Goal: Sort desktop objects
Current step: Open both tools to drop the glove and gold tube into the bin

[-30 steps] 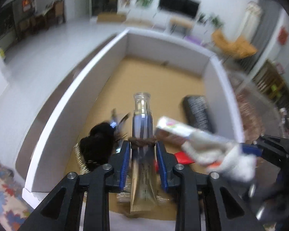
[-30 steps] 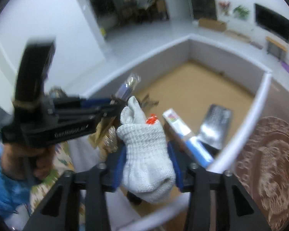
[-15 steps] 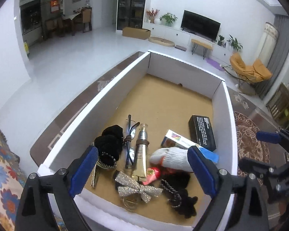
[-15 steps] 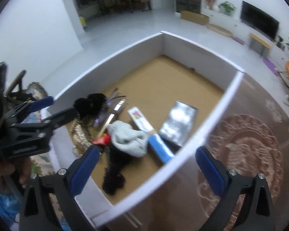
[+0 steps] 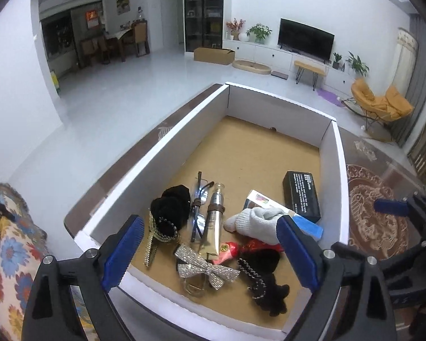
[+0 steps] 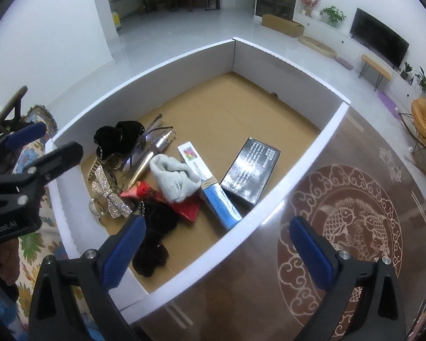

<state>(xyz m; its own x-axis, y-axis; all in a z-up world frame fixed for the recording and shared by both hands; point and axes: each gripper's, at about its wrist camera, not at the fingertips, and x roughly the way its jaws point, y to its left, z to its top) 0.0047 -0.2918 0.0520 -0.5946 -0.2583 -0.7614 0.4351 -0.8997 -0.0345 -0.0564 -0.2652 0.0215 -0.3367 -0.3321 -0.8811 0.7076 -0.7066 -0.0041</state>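
Both my tools, left tool and right tool, stand wide and empty above the white box; white sock lies inside.

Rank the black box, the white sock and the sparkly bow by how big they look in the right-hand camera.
1. black box
2. white sock
3. sparkly bow

All lie at a similar distance, so the order seems fair.

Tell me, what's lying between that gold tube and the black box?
Between the gold tube and the black box lie a white sock and a long colourful carton, clearest in the right wrist view.
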